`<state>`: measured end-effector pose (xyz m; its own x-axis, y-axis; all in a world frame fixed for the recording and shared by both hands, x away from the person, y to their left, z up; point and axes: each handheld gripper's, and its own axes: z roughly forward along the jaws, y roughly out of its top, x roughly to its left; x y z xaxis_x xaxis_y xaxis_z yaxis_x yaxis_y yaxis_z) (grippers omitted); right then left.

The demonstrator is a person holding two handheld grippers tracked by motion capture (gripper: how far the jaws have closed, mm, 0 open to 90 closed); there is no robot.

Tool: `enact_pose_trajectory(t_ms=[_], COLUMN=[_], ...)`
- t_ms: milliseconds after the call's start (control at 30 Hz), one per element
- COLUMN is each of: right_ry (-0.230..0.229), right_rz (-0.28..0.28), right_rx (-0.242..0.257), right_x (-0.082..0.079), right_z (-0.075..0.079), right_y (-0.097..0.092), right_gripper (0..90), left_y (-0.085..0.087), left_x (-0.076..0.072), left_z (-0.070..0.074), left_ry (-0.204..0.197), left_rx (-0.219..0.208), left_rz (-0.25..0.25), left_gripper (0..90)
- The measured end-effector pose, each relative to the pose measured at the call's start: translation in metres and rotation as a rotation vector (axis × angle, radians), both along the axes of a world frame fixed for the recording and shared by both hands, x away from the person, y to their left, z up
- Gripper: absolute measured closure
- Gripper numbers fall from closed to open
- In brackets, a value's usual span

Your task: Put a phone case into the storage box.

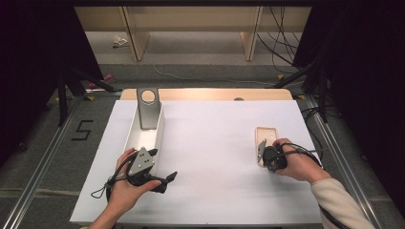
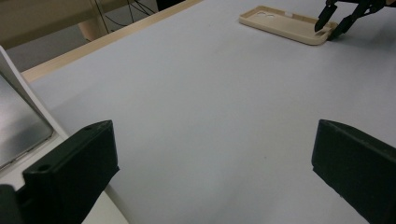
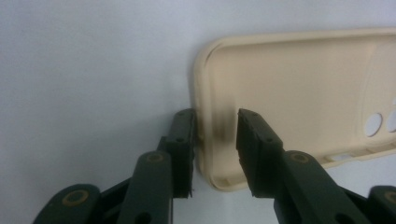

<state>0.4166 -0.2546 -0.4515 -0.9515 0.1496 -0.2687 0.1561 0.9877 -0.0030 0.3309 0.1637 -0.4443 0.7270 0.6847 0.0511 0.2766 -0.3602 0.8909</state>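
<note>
The right claw (image 3: 215, 140) straddles the short end wall of a beige, soft-looking plastic phone case (image 3: 299, 88): one jaw touches the wall's outside, the other stands inside the shell with a small gap showing, so the claw is narrow but not yet clamped. The case lies open side up at the right of the high view (image 1: 266, 135) on the white matte counter (image 1: 210, 157), with round camera holes at its far end. The right hand (image 1: 296, 162) reaches in from the lower right, claw pointing down at the case's near end.

The left claw (image 2: 215, 158) is wide and holds nothing, over bare counter. Its hand (image 1: 129, 183) rests at lower left, just beside a long white tray (image 1: 160, 136) that carries a grey metal stand (image 1: 148, 109) with a round hole.
</note>
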Motion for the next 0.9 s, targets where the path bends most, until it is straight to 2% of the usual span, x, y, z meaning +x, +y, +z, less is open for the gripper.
enact_pose_trajectory(t_ms=[233,633,900], right_ry=[0.015,0.025,0.023], right_rz=[0.028,0.036,0.031], right_rx=[-0.015,-0.021,-0.020], right_x=[-0.0016,-0.0026,-0.0026], right_z=[0.0000,-0.0003,-0.0002], right_y=[0.0011,0.0016,0.0013], right_gripper=[75.5,82.8,84.0], left_y=[0.0000,-0.0002,-0.0005], left_x=[0.0000,0.0000,0.0000], left_z=[-0.0002,-0.0004,-0.0006], left_ry=[0.001,0.002,0.003], left_rx=[0.000,0.001,0.001], left_rz=[-0.001,-0.002,-0.004], left_gripper=[0.0,0.0,0.0])
